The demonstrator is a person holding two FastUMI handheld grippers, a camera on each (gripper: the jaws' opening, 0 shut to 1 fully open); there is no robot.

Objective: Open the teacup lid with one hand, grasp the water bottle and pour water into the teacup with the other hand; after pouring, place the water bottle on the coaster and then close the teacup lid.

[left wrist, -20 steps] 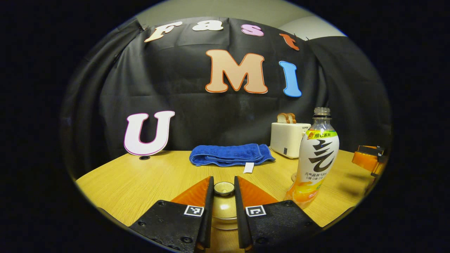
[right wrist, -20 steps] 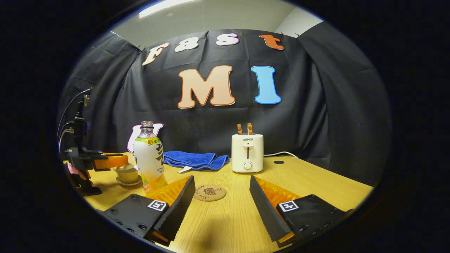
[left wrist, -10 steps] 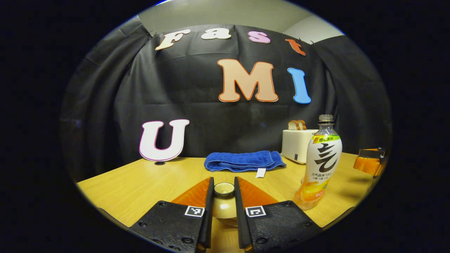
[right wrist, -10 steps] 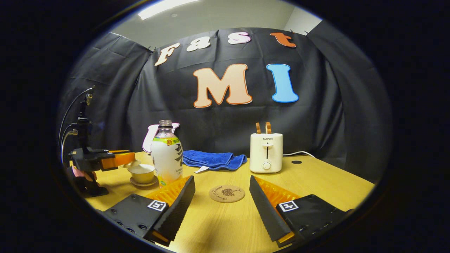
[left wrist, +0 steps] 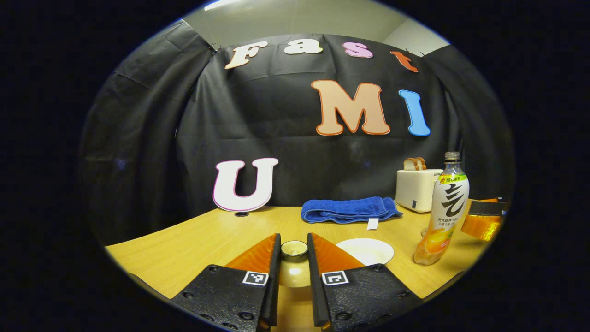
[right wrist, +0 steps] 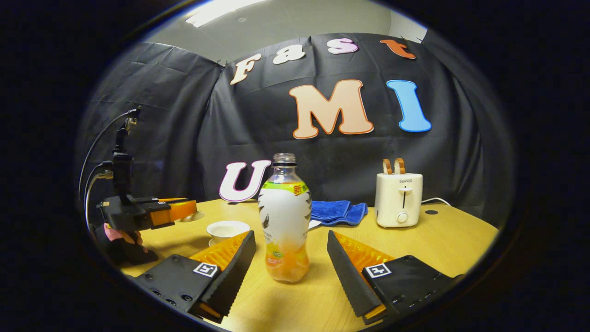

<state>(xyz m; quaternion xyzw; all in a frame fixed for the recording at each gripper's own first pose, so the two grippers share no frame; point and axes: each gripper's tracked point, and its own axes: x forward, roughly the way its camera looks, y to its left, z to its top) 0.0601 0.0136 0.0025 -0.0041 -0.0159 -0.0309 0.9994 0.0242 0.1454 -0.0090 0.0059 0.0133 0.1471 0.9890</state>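
Observation:
My left gripper (left wrist: 293, 243) is shut on the knob of the tan teacup lid (left wrist: 293, 271), holding it above the table. The uncovered teacup (left wrist: 365, 250) stands to its right, and past it the water bottle (left wrist: 442, 210) with no cap. In the right gripper view the bottle (right wrist: 285, 221) stands upright between the spread fingers of my open right gripper (right wrist: 290, 236), with a gap on each side. The teacup (right wrist: 227, 229) sits on its saucer to the left. Beyond it the left gripper (right wrist: 152, 214) holds the lid (right wrist: 192, 216) in the air.
A folded blue towel (left wrist: 348, 210) and a white toaster (left wrist: 415, 189) with bread slices stand at the back of the wooden table (left wrist: 193, 240). A hand (right wrist: 123, 236) holds the left gripper at the table's left side. The toaster (right wrist: 398, 200) stands right of the bottle.
The left gripper has lifted the lid off the teacup and carried it left. The right gripper has swung left, so the bottle now stands between its open fingers.

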